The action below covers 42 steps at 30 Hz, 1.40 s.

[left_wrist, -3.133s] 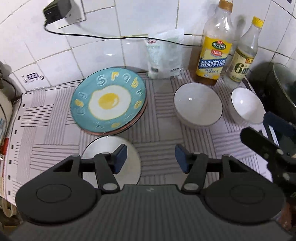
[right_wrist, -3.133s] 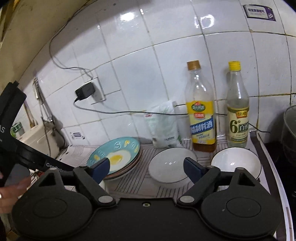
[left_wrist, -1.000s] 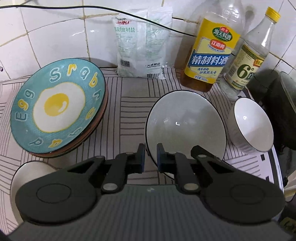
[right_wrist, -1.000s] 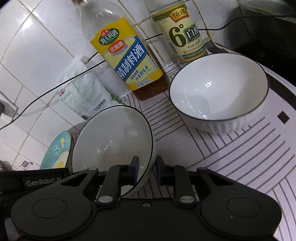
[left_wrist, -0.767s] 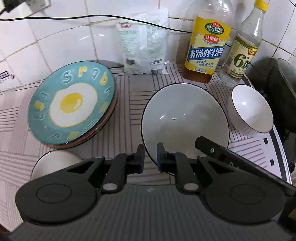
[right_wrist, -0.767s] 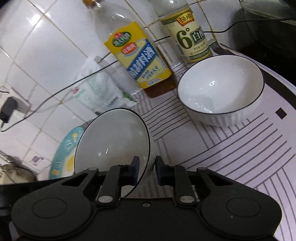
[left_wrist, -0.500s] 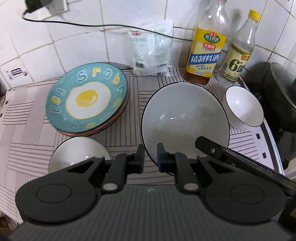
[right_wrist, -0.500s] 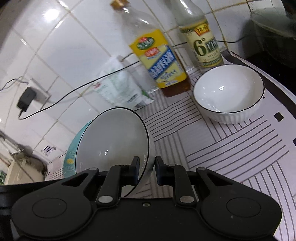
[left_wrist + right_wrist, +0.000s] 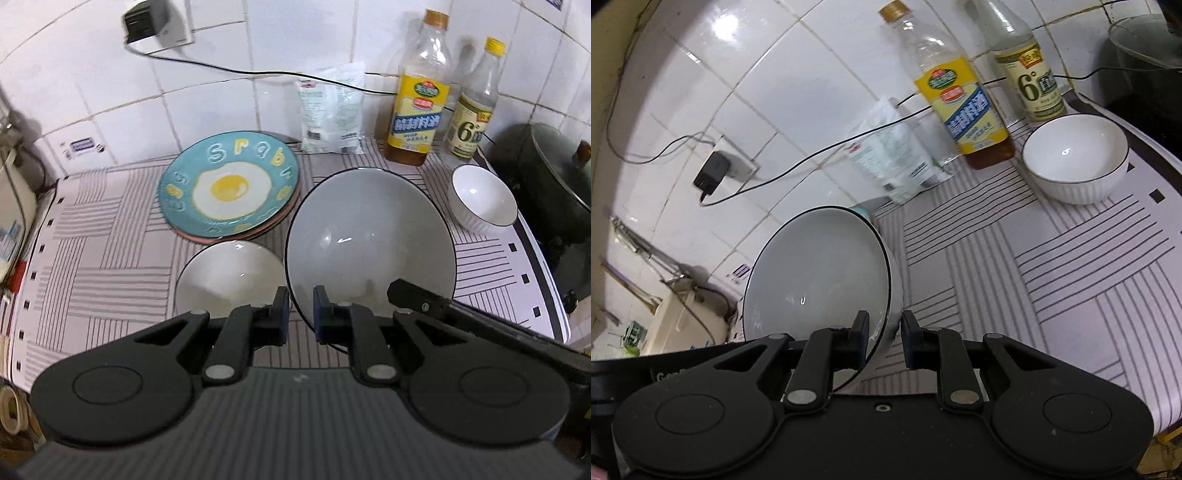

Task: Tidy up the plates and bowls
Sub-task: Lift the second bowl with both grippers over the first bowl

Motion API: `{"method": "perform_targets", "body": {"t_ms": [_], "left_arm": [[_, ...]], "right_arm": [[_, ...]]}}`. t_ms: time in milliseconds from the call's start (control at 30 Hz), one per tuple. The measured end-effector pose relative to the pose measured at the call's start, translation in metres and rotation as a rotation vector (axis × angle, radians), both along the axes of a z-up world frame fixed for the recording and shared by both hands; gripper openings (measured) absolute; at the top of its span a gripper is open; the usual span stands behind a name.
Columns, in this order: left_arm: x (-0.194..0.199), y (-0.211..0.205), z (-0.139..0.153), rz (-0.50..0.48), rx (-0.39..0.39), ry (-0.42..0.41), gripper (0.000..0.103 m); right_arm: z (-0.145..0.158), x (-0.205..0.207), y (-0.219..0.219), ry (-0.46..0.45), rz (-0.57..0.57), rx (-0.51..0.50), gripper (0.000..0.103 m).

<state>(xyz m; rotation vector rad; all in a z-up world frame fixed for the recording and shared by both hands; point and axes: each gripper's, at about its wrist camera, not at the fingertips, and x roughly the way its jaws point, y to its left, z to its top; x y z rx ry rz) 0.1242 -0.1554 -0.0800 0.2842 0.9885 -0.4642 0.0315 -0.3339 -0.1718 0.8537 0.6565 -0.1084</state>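
A large white bowl with a black rim is held in the air by both grippers. My left gripper is shut on its near rim. My right gripper is shut on its right rim, where the bowl tilts toward the camera. Below it on the striped mat a second white bowl sits at the front. A blue fried-egg plate lies on a stack of plates behind it. A smaller white bowl stands at the right; it also shows in the right wrist view.
A yellow-label bottle, a clear vinegar bottle and a white salt bag stand along the tiled wall. A dark pot sits at the right edge. A charger and cable hang on the wall.
Both grippers have lifted the large bowl higher and drawn back toward the front and left. The front bowl on the mat has come fully into the left wrist view.
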Motion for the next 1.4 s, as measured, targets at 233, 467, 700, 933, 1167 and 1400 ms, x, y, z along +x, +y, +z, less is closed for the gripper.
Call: {"method": "perform_targets", "body": {"t_ms": [233, 467, 700, 933, 1167, 1400], "left_arm": [[0.003, 0.033, 0.003, 0.064, -0.020, 0.005, 0.012], [0.021, 0.064, 0.000, 0.157, -0.070, 0.022, 0.012], [0.034, 0.074, -0.020, 0.214, -0.048, 0.036, 0.012], [0.043, 0.077, -0.038, 0.240, -0.022, 0.057, 0.012], [0.055, 0.075, -0.057, 0.228, 0.014, 0.140, 0.012], [0.068, 0.078, -0.066, 0.241, 0.016, 0.206, 0.012]], "right_arm": [[0.009, 0.002, 0.027, 0.010, 0.065, -0.031, 0.023], [0.000, 0.019, 0.050, -0.027, 0.137, -0.017, 0.024], [-0.003, 0.040, 0.070, -0.019, 0.200, -0.105, 0.024], [-0.004, 0.054, 0.093, -0.008, 0.251, -0.285, 0.024], [-0.008, 0.062, 0.104, 0.021, 0.273, -0.423, 0.024], [-0.010, 0.072, 0.121, 0.042, 0.313, -0.579, 0.024]]}}
